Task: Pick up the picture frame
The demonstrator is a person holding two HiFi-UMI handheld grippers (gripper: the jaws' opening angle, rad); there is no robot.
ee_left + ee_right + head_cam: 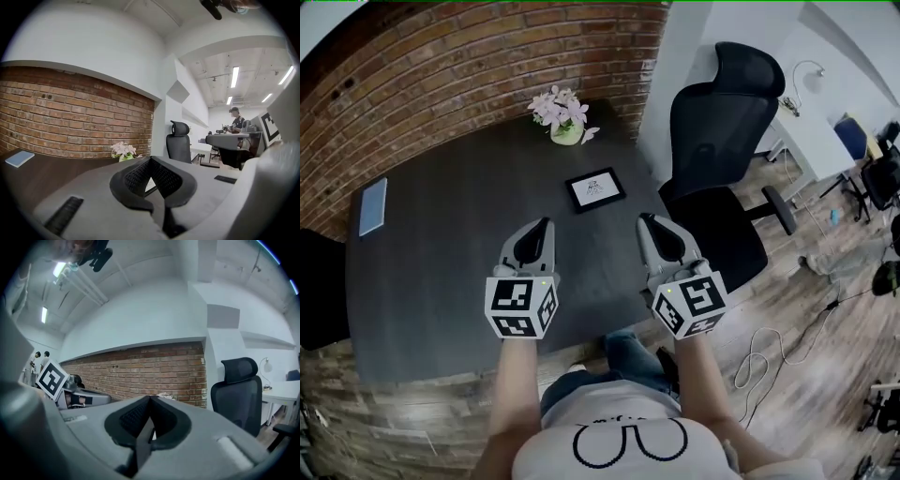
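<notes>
Dark table (441, 272), flat black picture frame (595, 189), white sketch, left hand-held gripper (546, 224) and right hand-held gripper (647, 221) closed

The drawing inside the picture frame (595, 189) is too small to read. In the left gripper view only a sliver of it shows behind the left gripper (151, 160), whose jaws are together. Far left of the picture frame, a black seat (319, 289) is cut off by the edge.

The picture frame (595, 189) lies flat on the table (450, 281) near its right edge. Potted flowers (563, 116) stand behind it by the brick wall (441, 66), with perhaps a notebook (373, 206) far left and an office chair (719, 122) beyond the right edge.
</notes>
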